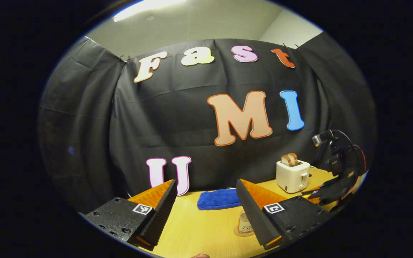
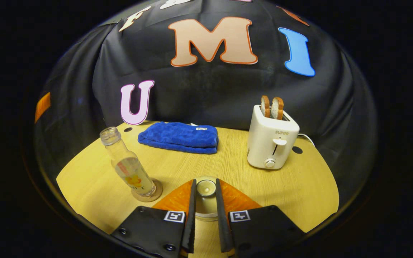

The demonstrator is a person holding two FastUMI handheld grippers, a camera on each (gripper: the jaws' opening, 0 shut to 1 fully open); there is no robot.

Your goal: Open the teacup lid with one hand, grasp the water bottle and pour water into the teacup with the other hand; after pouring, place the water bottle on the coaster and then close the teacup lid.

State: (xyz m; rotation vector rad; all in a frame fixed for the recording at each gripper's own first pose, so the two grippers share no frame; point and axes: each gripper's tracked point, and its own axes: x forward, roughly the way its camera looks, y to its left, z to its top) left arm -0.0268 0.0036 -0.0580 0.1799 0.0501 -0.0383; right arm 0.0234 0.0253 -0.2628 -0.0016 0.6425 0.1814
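The wooden worktop (image 2: 271, 186) is carrying a toaster (image 2: 273, 141) at two o'clock and a folded blue towel (image 2: 179, 137) at twelve. The water bottle (image 2: 127, 166) is standing on its coaster (image 2: 156, 191) at ten o'clock. The right hand-held gripper (image 2: 205, 200) is pinching the knob of the teacup lid (image 2: 205, 188), jaws nearly closed. The left hand-held gripper (image 1: 206, 211) is hovering wide open and empty, the teacup (image 1: 244, 224) showing at five o'clock.

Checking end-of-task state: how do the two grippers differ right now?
The left gripper is open, raised over the table and holding nothing. The right gripper is nearly closed, its fingers on either side of the teacup lid knob, low on the cup. Both point toward the booth wall.
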